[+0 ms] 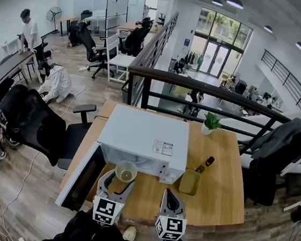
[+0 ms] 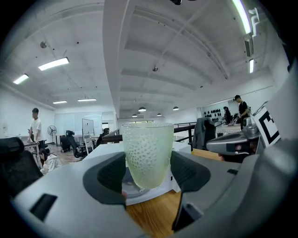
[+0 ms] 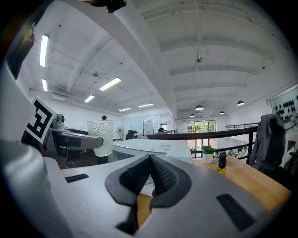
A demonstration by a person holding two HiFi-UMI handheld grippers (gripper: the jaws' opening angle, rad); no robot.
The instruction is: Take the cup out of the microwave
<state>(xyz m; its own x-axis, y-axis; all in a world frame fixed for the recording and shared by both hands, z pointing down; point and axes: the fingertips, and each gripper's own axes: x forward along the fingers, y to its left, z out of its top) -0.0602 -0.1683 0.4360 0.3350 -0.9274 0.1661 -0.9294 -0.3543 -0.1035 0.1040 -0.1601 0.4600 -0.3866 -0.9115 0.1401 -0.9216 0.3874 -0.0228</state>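
The left tool (image 1: pixel 124 176) is clamped on the one pale green dimpled glass cup (image 2: pixel 148 153), which looks empty and is upright just outside the single white microwave (image 1: pixel 143 138) with its door (image 1: pixel 82 177) open. The right tool (image 3: pixel 150 173) has its jaws pressed together on nothing. The wooden bench (image 1: pixel 220 174) also carries one olive tray (image 1: pixel 189 182), one dark bottle (image 1: pixel 206 164) and one potted plant (image 1: pixel 211 122).

The pale, dimpled cup (image 2: pixel 147 153) is upright in the left claw (image 2: pixel 148 175), just before the white, open-doored microwave (image 1: pixel 143 138).
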